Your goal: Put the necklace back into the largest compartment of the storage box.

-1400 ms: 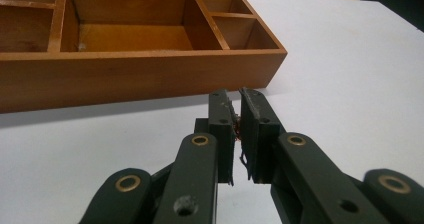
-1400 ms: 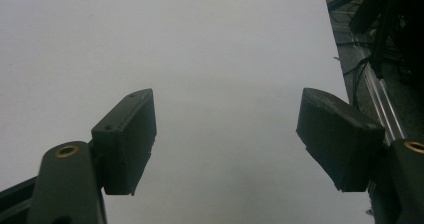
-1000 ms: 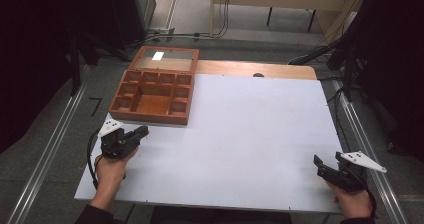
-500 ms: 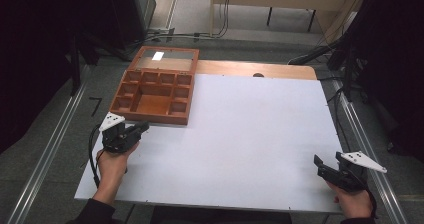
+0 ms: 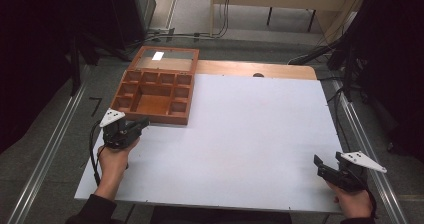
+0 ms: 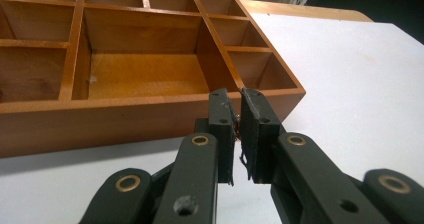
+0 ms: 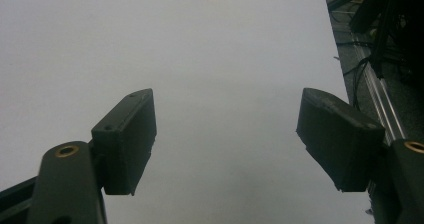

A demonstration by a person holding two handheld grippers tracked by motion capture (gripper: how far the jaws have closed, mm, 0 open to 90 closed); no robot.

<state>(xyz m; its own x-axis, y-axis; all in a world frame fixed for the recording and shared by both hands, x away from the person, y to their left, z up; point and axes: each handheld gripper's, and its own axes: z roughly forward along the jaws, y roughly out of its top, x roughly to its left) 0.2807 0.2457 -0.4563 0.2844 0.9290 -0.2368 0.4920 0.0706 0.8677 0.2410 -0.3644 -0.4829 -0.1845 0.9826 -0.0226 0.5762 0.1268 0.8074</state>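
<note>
Item — wooden compartment box (image 5: 156, 90), lid open, at our table's (image 5: 260, 149) ten o'clock; our left gripper (image 5: 142, 124), jaws closed on nothing, has edged up near its front wall; right gripper (image 5: 320, 165) parked at five o'clock, jaws spread — contact looks imminent.

1. My left gripper (image 5: 134, 127) is black, with a grey three-cornered plate on top and a black cable trailing from it.
2. Up close, its arms carry brass-ringed pivots and small dark screws.
3. My right gripper (image 5: 320, 165) matches, with blocky black pads.
4. Both my sleeves (image 5: 95, 210) are dark.
</note>
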